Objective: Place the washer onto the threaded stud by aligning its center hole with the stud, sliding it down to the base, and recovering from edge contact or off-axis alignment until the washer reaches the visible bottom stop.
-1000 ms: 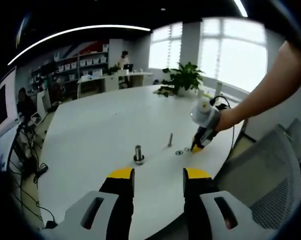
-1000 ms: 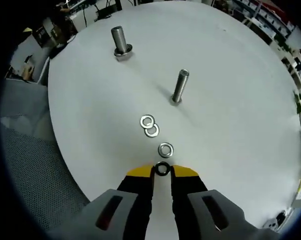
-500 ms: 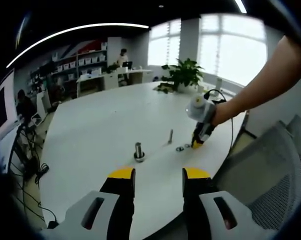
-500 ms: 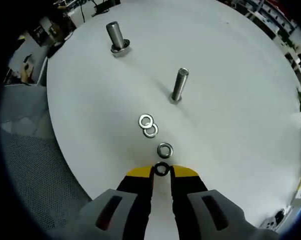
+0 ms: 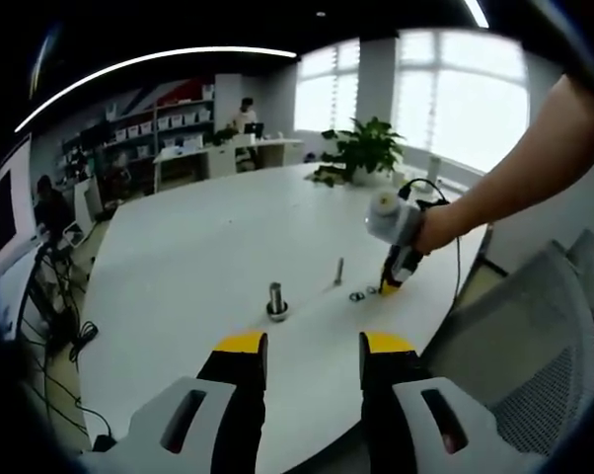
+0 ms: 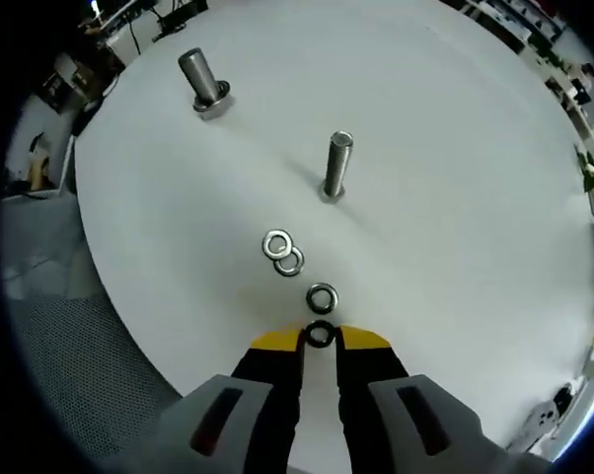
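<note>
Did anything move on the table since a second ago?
Hardly. The right gripper stays shut on the dark washer, and in the left gripper view it has lifted slightly off the table. The three loose washers, both studs and the open left gripper stayed put; the shift is the camera moving.
</note>
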Demonstrator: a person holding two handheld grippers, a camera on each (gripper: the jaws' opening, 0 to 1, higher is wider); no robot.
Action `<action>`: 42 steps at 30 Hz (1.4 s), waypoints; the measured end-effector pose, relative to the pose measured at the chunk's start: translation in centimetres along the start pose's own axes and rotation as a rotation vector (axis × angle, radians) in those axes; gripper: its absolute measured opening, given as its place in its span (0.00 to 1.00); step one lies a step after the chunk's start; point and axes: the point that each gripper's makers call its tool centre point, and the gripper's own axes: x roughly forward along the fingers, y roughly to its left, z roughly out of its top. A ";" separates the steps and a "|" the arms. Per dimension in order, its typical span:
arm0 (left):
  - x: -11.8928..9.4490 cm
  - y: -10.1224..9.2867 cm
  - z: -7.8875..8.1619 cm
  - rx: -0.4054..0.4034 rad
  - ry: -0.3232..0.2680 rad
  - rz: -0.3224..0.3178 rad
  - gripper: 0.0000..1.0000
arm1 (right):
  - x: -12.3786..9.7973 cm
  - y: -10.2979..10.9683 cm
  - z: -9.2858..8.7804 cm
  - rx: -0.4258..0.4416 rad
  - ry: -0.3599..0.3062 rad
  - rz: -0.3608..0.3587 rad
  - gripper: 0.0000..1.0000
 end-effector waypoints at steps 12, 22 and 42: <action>0.0 0.0 0.2 -0.001 -0.010 -0.005 0.35 | -0.1 0.1 -0.2 0.020 0.005 -0.037 0.14; -0.1 0.0 0.2 -0.004 -0.014 -0.006 0.35 | 0.0 0.1 -0.2 -0.031 -0.012 -0.074 0.13; -0.1 -0.4 0.6 0.005 -0.026 -0.027 0.34 | -2.5 0.1 0.7 -0.006 -0.088 -0.076 0.13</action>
